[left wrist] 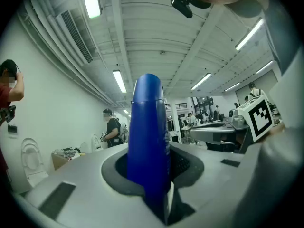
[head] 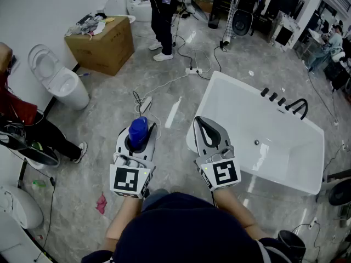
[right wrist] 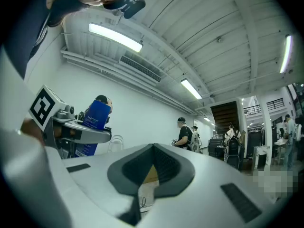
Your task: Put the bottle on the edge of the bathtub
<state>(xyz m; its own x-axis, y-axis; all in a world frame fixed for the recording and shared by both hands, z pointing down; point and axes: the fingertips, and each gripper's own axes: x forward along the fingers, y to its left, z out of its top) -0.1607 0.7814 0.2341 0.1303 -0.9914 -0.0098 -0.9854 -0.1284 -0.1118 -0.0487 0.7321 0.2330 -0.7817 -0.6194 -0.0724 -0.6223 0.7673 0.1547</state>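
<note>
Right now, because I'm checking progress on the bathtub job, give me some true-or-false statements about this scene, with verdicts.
1. The left gripper grips the blue bottle. True.
2. One gripper's fingers stand wide apart with nothing in them. False: the right gripper is shut and empty.
3. A black faucet sits on the rim of the bathtub. True.
4. The blue bottle stands on the bathtub rim. False: the left gripper holds it, apart from the bathtub.

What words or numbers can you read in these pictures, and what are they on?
Blue bottle: white print on its label, too small and blurred to read.
Left marker cube and right marker cube: black-and-white square patterns, no letters or numbers.
Nothing else carries readable text.
</note>
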